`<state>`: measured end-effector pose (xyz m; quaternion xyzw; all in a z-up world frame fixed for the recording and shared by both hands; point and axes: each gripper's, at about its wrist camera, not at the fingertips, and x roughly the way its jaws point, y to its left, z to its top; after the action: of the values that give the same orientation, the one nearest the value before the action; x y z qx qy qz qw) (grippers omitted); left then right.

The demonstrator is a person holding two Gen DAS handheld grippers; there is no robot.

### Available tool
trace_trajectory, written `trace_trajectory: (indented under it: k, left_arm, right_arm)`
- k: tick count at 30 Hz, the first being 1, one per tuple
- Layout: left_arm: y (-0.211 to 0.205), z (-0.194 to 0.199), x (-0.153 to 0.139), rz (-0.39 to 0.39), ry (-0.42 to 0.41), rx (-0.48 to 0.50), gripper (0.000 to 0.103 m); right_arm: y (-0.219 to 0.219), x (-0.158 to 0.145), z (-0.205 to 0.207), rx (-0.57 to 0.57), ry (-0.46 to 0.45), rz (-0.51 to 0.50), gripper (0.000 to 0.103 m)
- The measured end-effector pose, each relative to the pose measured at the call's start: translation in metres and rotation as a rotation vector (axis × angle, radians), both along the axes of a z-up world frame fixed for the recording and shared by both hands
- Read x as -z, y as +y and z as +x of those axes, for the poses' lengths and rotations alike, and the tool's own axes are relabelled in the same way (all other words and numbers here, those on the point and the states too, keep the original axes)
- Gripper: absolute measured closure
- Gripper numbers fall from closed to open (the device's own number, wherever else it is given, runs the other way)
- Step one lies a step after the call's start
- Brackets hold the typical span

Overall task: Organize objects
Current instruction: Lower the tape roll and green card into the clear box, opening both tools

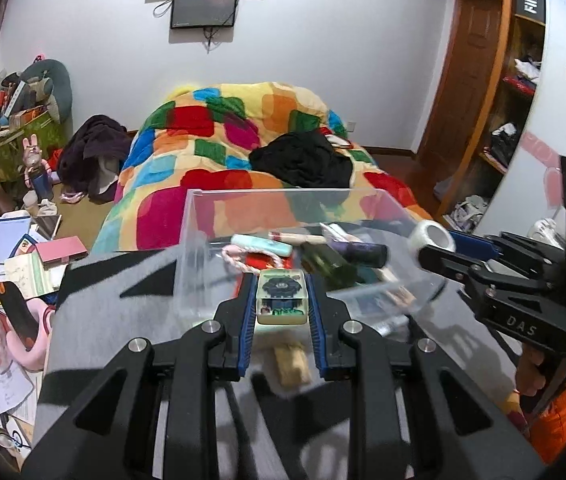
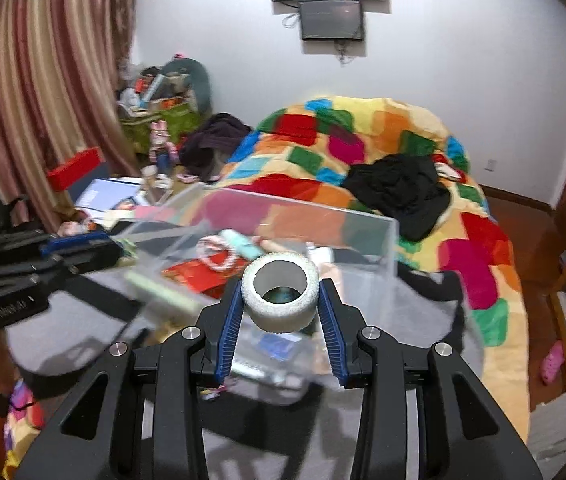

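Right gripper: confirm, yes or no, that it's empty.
No: the right gripper has its blue finger pads closed on a white tape roll, held up in front of the clear plastic box.

A bin (image 1: pixel 199 216) stands on the surface (image 1: pixel 123 320), with the bed (image 1: pixel 211 152) behind it. A case (image 1: pixel 281 298) sits between the left hand-held gripper (image 1: pixel 281 300) fingers before the bin. A tape roll (image 2: pixel 280 297) sits between the right hand-held gripper (image 2: pixel 281 300) fingers at the bin's right edge.

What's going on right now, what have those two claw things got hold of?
Left tongs shut on small patterned case. Right tongs shut on white tape roll. Both over clear box, already part full. Nothing blocking the drop.
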<state>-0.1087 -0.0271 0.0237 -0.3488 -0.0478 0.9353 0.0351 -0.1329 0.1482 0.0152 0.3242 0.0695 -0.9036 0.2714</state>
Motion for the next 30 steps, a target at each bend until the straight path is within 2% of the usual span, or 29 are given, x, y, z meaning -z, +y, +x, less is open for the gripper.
trace_trajectory:
  k: [8,12,17,19,23,28,30]
  left_arm:
    - [-0.02,-0.04,0.023,0.043,-0.092,-0.049,0.079]
    - [-0.023,-0.036,0.027,0.084,-0.104,-0.039,0.079]
    - [-0.022,-0.023,0.016,0.084,-0.074,-0.035,0.078]
    - [-0.021,-0.018,0.012,0.072,-0.061,-0.034,0.072]
    - [-0.019,-0.006,0.009,0.042,-0.042,-0.045,0.05]
    - [-0.01,0.004,0.019,0.024,-0.064,-0.026,0.046]
    - [-0.006,0.008,0.025,0.009,-0.081,-0.016,0.045]
  right_arm:
    - [-0.004,0.019,-0.024,0.04,-0.055,0.052,0.068]
    - [-0.001,0.022,-0.026,0.03,-0.084,0.045,0.068]
    - [0.001,0.018,-0.022,0.012,-0.084,0.027,0.068]
    - [0.001,0.015,-0.019,0.002,-0.079,0.022,0.068]
    - [0.0,0.01,-0.012,-0.012,-0.064,0.018,0.066]
    - [0.001,0.005,-0.001,-0.016,-0.034,0.026,0.057]
    - [0.003,0.005,0.002,-0.019,-0.028,0.024,0.057]
